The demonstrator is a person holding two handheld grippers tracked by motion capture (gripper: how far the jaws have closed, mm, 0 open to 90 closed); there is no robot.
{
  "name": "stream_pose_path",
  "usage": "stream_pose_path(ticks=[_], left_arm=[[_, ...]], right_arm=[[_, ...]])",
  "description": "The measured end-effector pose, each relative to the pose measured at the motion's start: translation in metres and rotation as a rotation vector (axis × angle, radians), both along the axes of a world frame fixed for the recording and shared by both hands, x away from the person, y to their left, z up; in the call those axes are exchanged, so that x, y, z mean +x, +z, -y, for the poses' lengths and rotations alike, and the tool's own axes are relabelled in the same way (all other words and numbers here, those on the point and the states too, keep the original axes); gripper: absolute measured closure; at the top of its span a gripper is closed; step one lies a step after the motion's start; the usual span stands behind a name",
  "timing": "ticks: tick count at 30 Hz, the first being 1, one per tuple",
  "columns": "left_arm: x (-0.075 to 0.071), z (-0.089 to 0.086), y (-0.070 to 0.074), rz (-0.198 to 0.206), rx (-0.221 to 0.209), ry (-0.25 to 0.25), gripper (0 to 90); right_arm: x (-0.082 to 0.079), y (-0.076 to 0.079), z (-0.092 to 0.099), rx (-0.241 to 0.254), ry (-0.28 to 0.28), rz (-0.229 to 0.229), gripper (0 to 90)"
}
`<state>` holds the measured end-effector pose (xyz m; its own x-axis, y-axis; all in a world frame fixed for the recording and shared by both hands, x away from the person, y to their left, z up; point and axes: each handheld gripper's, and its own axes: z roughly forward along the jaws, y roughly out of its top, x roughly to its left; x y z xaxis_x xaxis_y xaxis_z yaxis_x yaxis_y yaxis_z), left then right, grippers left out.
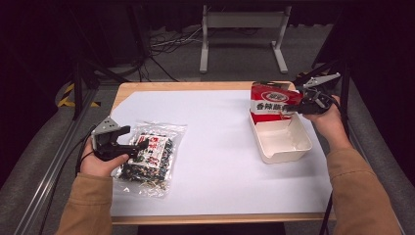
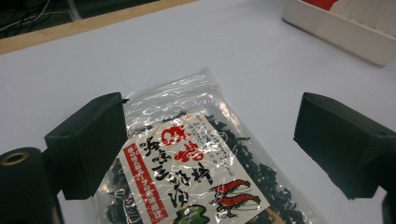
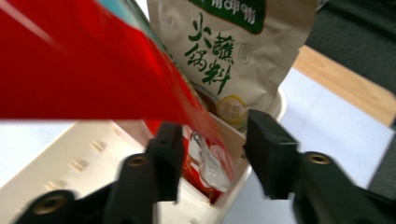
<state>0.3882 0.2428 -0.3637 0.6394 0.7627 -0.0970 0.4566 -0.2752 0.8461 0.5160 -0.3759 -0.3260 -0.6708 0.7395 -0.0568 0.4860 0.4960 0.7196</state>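
A: What's the biggest thing here?

B: The surface (image 1: 220,161), under a white sheet. On its right side sits a cream tray (image 1: 288,149), with a red packet (image 1: 269,100) standing in its far end and a brown pouch (image 3: 233,51) just behind it.

A: And near the left edge?

B: A clear seaweed bag (image 1: 151,156), lying flat.

A: Which step would you say this is?

B: Packing snacks into the tray, I'd judge. The right hand-held gripper (image 1: 293,108) sits at the red packet with its jaws part-spread. In the right gripper view the packet's lower edge hangs between them, apparently not pinched, so it looks freshly let go.

A: The left one?

B: The left hand-held gripper (image 1: 128,142) is spread wide, hovering over the seaweed bag's near-left edge, pads not pressing. The next move, I think, calls for lowering, pinching the bag's edge, then carrying it across to the tray.

A: Any writing?

B: The red packet reads 香辣 plus more I can't make out. The brown pouch reads 火锅蘸料 in green. The seaweed bag's label (image 2: 196,177) has red and black characters and two red shrimps.
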Motion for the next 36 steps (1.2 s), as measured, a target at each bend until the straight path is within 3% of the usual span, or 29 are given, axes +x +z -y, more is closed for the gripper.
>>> stream_pose_path(ticks=[6, 16, 21, 26, 30, 36], left_arm=[[0.002, -0.004, -0.002, -0.015, 0.017, -0.017, 7.2], [0.007, -0.009, -0.001, -0.021, 0.047, -0.019, 7.1], [0.007, -0.013, -0.001, -0.035, 0.044, -0.012, 7.9], [0.007, -0.016, -0.001, -0.045, 0.046, 0.002, 8.2], [0.007, -0.018, -0.005, -0.070, 0.062, 0.008, 8.8], [0.009, -0.021, -0.008, -0.091, 0.076, 0.012, 9.2]], right_arm=[[-0.009, 0.007, 0.001, -0.003, -0.016, 0.044, 41.8], [-0.029, 0.022, -0.005, -0.056, -0.040, 0.091, 38.3], [-0.039, 0.030, -0.008, -0.036, -0.034, 0.077, 37.8], [-0.052, 0.036, -0.015, -0.063, -0.023, 0.072, 37.3], [-0.065, 0.042, -0.020, -0.057, -0.002, 0.079, 37.8], [-0.081, 0.046, -0.021, -0.048, -0.027, 0.084, 37.1]])
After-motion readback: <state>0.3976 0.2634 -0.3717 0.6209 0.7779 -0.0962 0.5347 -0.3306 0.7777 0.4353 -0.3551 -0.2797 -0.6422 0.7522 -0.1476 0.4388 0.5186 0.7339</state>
